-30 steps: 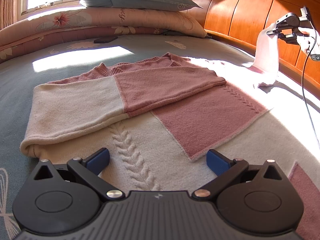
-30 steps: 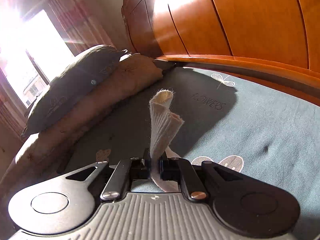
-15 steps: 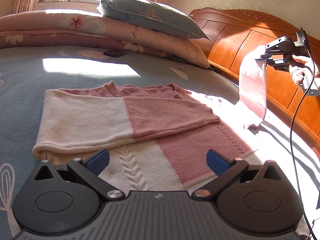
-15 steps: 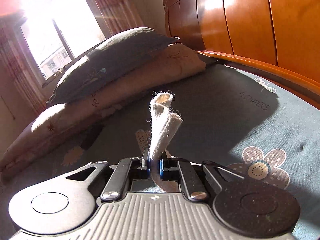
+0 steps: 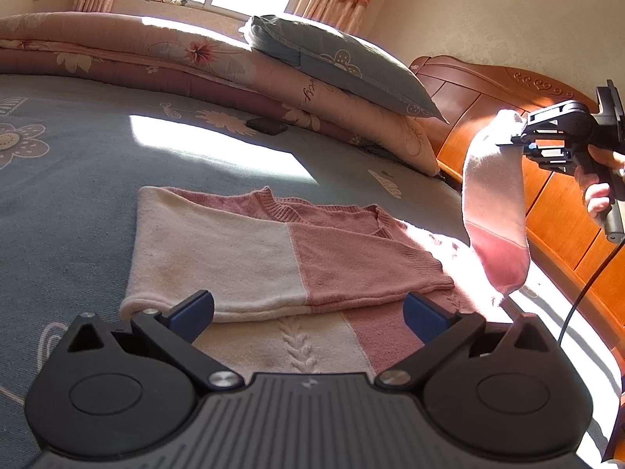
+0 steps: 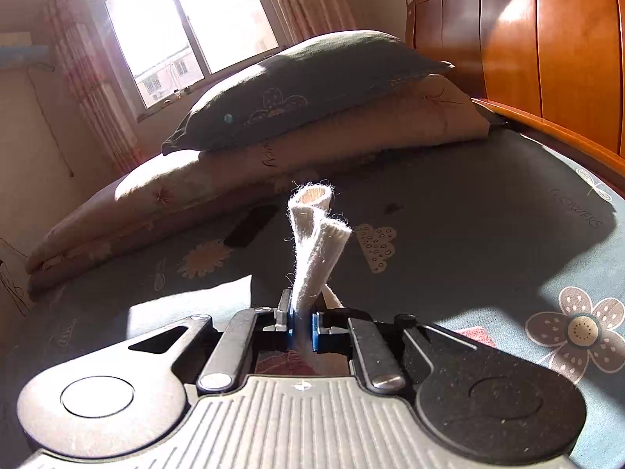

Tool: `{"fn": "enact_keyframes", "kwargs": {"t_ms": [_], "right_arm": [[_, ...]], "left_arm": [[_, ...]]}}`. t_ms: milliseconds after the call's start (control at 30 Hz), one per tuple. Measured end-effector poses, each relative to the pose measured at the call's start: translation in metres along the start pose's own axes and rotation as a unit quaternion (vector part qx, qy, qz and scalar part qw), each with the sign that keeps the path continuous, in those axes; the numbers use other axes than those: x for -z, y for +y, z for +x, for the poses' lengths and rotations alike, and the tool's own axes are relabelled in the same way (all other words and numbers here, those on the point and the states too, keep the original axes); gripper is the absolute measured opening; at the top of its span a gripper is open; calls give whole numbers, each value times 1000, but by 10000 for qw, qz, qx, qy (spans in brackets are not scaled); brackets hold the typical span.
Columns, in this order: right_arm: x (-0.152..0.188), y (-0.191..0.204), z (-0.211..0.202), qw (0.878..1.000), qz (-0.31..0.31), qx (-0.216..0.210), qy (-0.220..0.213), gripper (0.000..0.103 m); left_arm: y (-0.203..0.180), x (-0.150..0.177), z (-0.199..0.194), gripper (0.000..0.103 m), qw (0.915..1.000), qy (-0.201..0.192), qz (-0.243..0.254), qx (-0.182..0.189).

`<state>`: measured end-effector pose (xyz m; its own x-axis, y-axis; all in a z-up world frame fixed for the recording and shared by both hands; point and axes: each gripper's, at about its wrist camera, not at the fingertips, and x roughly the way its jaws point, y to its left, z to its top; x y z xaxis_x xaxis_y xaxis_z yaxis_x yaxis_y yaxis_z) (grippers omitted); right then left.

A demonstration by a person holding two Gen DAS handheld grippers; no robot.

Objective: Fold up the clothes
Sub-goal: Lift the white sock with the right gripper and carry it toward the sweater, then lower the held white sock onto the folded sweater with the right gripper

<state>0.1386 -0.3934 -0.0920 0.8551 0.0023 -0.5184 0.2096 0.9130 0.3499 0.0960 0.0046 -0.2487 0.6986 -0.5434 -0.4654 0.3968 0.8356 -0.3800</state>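
From the left wrist view, your left gripper (image 5: 308,308) hangs low over the near hem of the sweater (image 5: 273,258), its fingers (image 5: 193,308) spread wide and holding nothing. The sweater lies flat on the bed (image 5: 78,164), about midway across it, with one sleeve already folded across the chest. Toward the headboard (image 5: 547,203) side, your right gripper (image 5: 519,138) holds the other sleeve (image 5: 494,211) up clear of the bed, and it droops straight down from the cuff. That sag suggests the knit is soft, light and limp: it probably won't keep any shape on its own, and may stretch if you pull hard. Take it by the ribbed edges, cuff or hem, where the knit looks thickest.

From the right wrist view, your right gripper (image 6: 301,326) has its fingers pressed together on the cuff (image 6: 314,242), which sticks up past them in a fuzzy curl. The hold looks narrow but firm. Beyond it lie the pillow (image 6: 297,90) and quilt (image 6: 195,191) along the far edge of the bed (image 6: 488,211).
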Motion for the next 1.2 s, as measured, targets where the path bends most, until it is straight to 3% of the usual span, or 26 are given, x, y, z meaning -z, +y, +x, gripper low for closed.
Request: {"fn": "enact_keyframes", "kwargs": {"t_ms": [467, 733, 933, 1067, 1200], "right_arm": [[39, 56, 20, 9967, -450, -493, 463, 10], [76, 92, 33, 9867, -1509, -186, 567, 10], [116, 125, 48, 9673, -2487, 287, 398, 10], [153, 143, 64, 9469, -3126, 660, 349, 10], [188, 159, 82, 9261, -3657, 808, 453, 10]], "left_arm": [[20, -9, -12, 102, 9987, -251, -422, -133], [30, -11, -15, 102, 9973, -329, -595, -267], [39, -17, -22, 102, 9956, -518, -639, -453], [50, -19, -26, 102, 9930, -629, -674, -740], [62, -20, -26, 102, 9910, -629, -912, -756]]}}
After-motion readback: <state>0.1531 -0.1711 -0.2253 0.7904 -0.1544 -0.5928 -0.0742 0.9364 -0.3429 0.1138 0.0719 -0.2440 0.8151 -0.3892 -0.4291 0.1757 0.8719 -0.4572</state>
